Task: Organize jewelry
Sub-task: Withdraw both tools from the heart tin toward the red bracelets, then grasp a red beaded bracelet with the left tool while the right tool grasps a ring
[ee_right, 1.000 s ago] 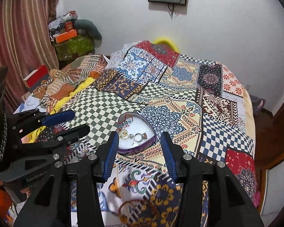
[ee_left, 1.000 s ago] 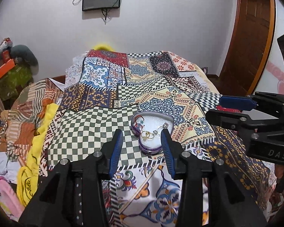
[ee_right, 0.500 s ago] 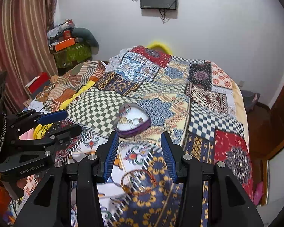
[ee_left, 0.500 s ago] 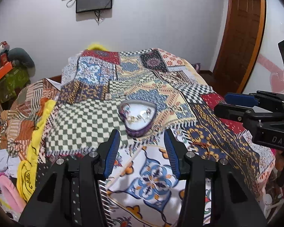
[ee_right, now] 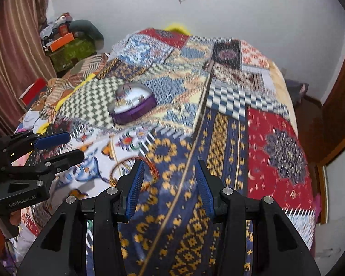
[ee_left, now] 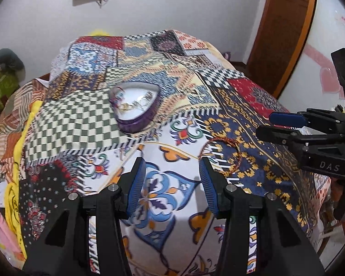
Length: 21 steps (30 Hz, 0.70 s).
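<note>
A purple heart-shaped jewelry box (ee_left: 135, 107) lies open on the patterned bedspread and holds several small rings and chains. It also shows in the right wrist view (ee_right: 133, 104), blurred. A thin reddish bangle (ee_left: 220, 156) lies on the bedspread near the front edge, right of my left gripper; it also shows in the right wrist view (ee_right: 131, 170). My left gripper (ee_left: 172, 187) is open and empty, well in front of the box. My right gripper (ee_right: 170, 188) is open and empty above the blue and yellow patch.
The bedspread (ee_left: 191, 92) covers a bed that drops off at the right, towards a wooden door (ee_left: 285, 23). Clothes and a yellow cloth (ee_left: 23, 142) pile up on the left. A red curtain (ee_right: 9, 53) and cluttered boxes (ee_right: 66, 43) stand further left.
Both grippers have pulled back from the jewelry box towards the near edge of the bed. The box looks farther away. Both stay open and empty.
</note>
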{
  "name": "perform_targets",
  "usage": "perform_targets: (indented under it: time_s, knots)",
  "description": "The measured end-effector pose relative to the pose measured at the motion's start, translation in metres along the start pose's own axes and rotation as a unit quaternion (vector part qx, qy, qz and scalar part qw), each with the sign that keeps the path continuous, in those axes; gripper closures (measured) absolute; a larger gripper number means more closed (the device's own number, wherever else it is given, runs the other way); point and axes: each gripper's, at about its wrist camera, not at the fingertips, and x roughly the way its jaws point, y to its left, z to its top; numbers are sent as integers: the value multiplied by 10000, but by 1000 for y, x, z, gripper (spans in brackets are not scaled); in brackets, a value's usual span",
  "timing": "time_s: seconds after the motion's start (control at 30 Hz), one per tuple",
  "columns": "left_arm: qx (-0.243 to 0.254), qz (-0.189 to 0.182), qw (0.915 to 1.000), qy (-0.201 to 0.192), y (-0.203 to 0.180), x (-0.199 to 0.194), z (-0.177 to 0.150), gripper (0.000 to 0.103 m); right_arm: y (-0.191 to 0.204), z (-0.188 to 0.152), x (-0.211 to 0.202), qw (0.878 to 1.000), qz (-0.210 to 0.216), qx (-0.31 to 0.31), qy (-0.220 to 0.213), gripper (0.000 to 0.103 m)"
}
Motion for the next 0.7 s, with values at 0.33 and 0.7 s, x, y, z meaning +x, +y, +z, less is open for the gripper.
perform_targets:
  time_s: [0.33, 0.7]
  knots:
    - [58, -334, 9987, 375, -20, 43, 14, 59, -15, -13, 1, 9998, -1, 156, 135, 61]
    - [143, -325, 9988, 330, -38, 43, -6, 59, -26, -13, 4, 9987, 204, 437, 152, 61]
